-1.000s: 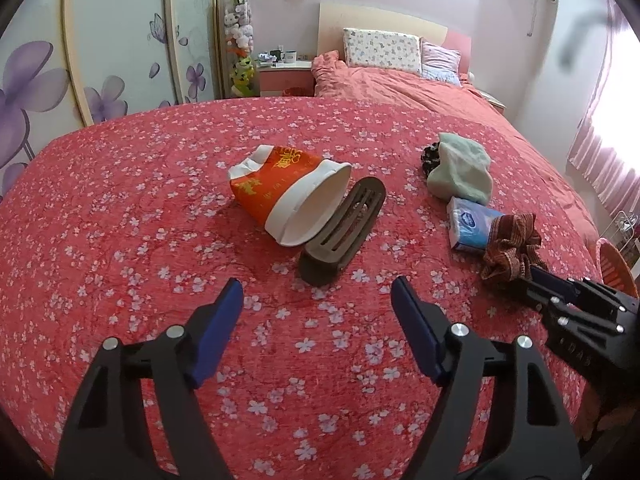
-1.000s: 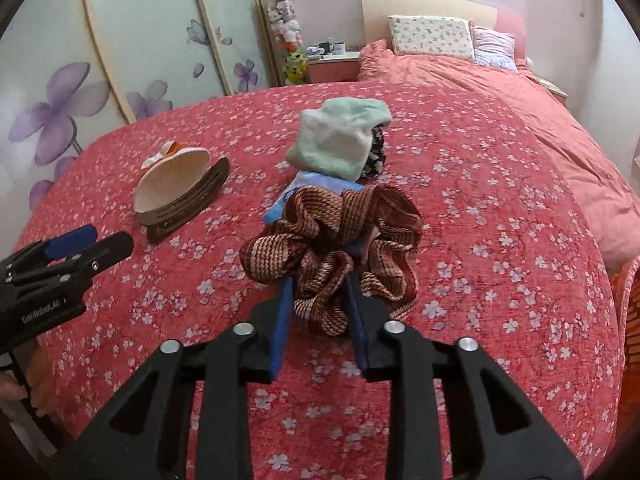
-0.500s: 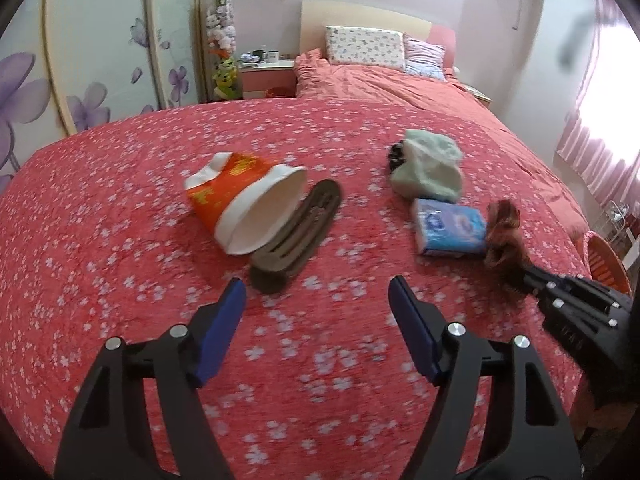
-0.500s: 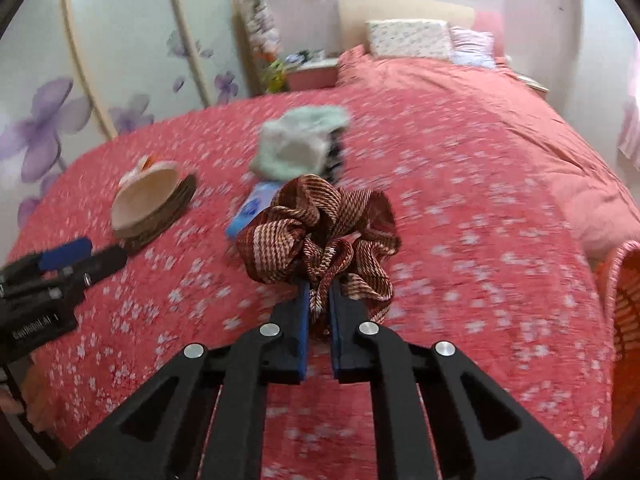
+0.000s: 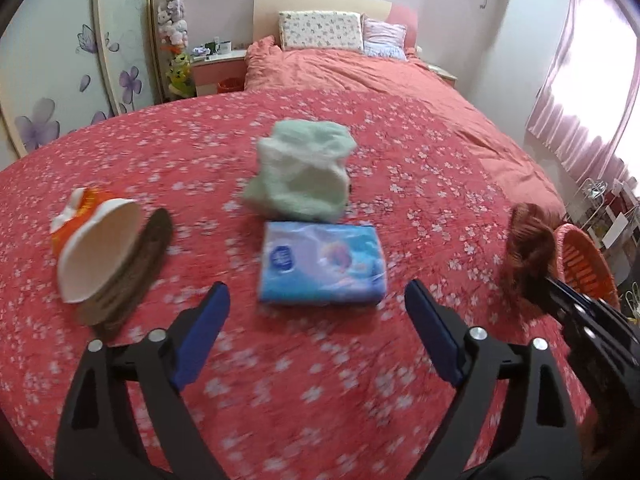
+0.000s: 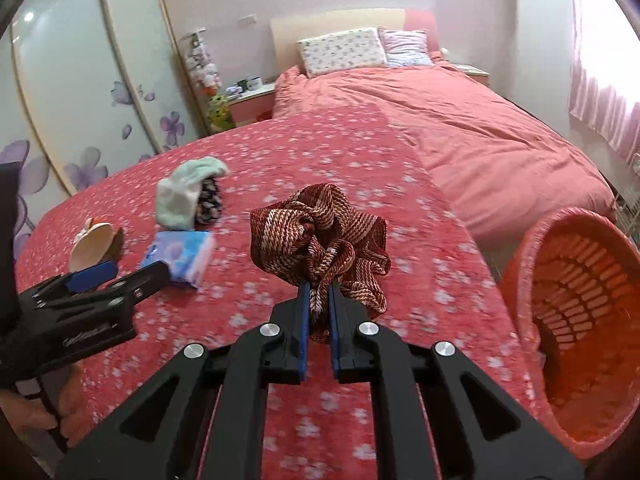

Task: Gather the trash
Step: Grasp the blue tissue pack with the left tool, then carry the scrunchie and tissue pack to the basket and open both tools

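Observation:
My right gripper (image 6: 319,292) is shut on a brown striped scrunchie (image 6: 320,236) and holds it above the red flowered bedspread, left of an orange basket (image 6: 576,320). The scrunchie (image 5: 528,244) and basket (image 5: 584,264) also show at the right of the left wrist view. My left gripper (image 5: 316,316) is open and empty, just short of a blue tissue pack (image 5: 320,268). An orange-and-white paper cup (image 5: 96,248) lies on its side against a brown comb-like piece (image 5: 136,268). A mint green cloth (image 5: 304,172) lies beyond the pack.
The bed (image 6: 460,128) runs back to two pillows (image 5: 320,36) and a headboard. A nightstand (image 5: 218,64) and wardrobe doors with purple flowers (image 5: 60,92) stand at the left. Pink curtains (image 5: 588,92) hang at the right. A dark patterned cloth (image 6: 208,200) lies under the mint one.
My right gripper has lifted the scrunchie off the bed and carried it right, toward the orange basket. My left gripper has swung right from the cup to face the tissue pack.

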